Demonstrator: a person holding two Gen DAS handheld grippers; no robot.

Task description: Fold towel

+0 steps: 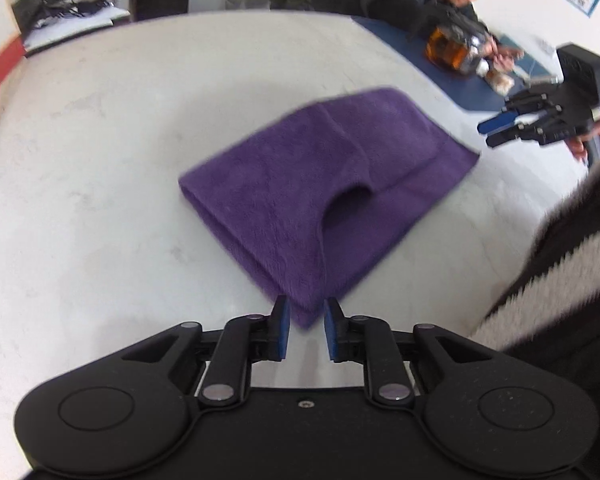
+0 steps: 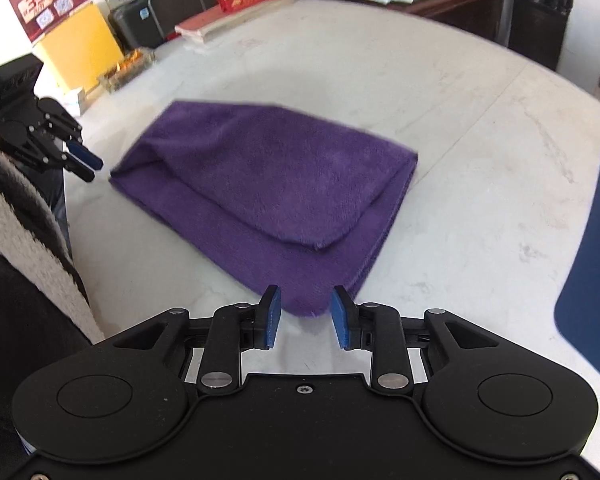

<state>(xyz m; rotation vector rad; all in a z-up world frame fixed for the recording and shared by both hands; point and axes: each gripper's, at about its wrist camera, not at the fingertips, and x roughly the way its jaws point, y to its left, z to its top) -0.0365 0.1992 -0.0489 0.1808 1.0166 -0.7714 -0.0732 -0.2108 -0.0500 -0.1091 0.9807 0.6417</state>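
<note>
A purple towel point(image 1: 300, 184) lies folded on the white table point(image 1: 100, 160), its upper layer rumpled with a small pocket in it. My left gripper point(image 1: 306, 308) is open just above the towel's near corner; the tip of that corner shows between the blue pads, which do not touch it. In the right wrist view the same towel point(image 2: 268, 184) shows a top flap lying short of the lower layer's edge. My right gripper point(image 2: 306, 298) is open over the other near corner, pads apart from the cloth. Each gripper shows in the other's view: right gripper point(image 1: 486, 134), left gripper point(image 2: 94, 170).
A blue mat point(image 1: 460, 80) lies on the table's far right point(image 2: 592, 240). A seated person handles an amber bottle point(image 1: 448, 52) there. A striped fuzzy sleeve point(image 1: 560, 280) is close by. A yellow envelope point(image 2: 80, 48), small boxes and books line the far left edge.
</note>
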